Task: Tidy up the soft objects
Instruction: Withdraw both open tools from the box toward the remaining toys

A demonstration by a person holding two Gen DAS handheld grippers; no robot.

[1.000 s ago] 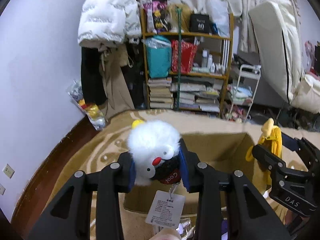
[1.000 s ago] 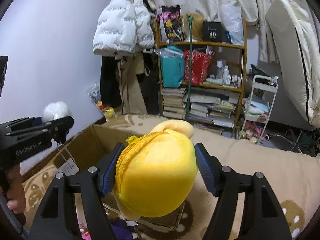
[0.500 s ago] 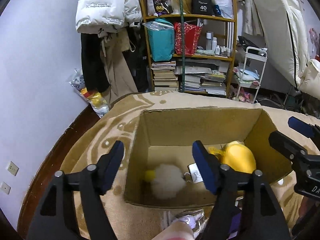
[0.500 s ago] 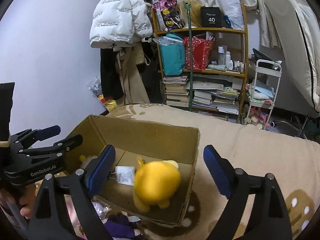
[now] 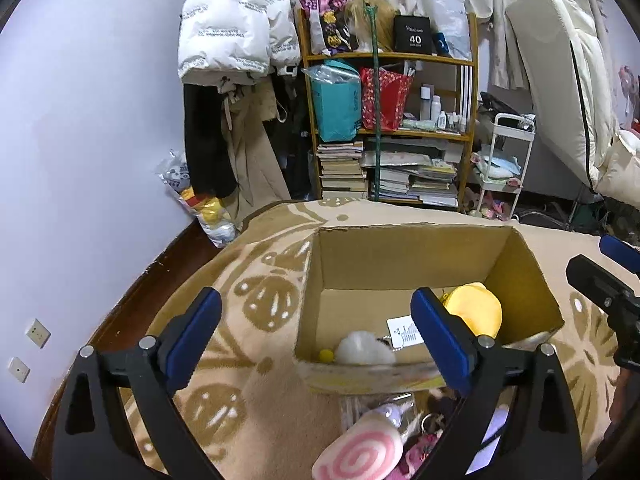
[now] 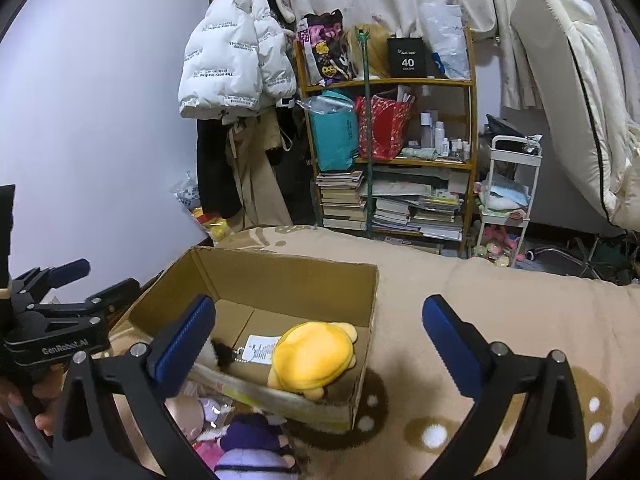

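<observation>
Bed; both tools (image 5: 316, 324) (image 6: 320, 332) wide apart, w/o load

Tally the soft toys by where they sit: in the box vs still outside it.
In the cardboard box: 2, yellow plush and white fluffy plush
Outside, visible: 2, pink swirl plush and purple plush
Total: 4; pile partly hidden

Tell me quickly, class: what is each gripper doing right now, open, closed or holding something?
Left gripper: open, holding nothing.
Right gripper: open, holding nothing.
</observation>
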